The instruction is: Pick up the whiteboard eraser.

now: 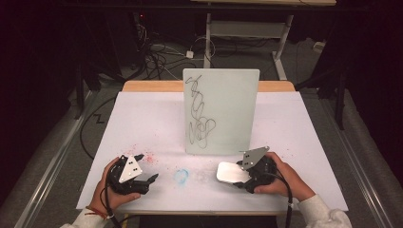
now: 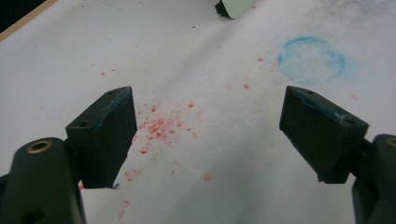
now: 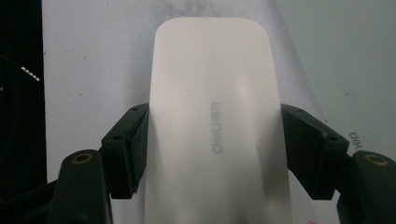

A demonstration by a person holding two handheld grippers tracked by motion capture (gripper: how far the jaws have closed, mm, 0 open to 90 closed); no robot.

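The right gripper (image 1: 240,176) sits low at the table's near right, its jaws clamped on the two long sides of a white eraser (image 1: 231,172), which lies flat on the table (image 1: 142,118) and points left. In the right gripper view the eraser (image 3: 212,121) runs up between the jaws. The left gripper (image 1: 148,170) rests at the near left, jaws wide apart and holding nothing, above red specks (image 2: 159,128). A blue ring (image 1: 181,175) marks the table between the grippers. Farther back a whiteboard (image 1: 221,111) stands upright, black scribble (image 1: 198,114) on its left half.
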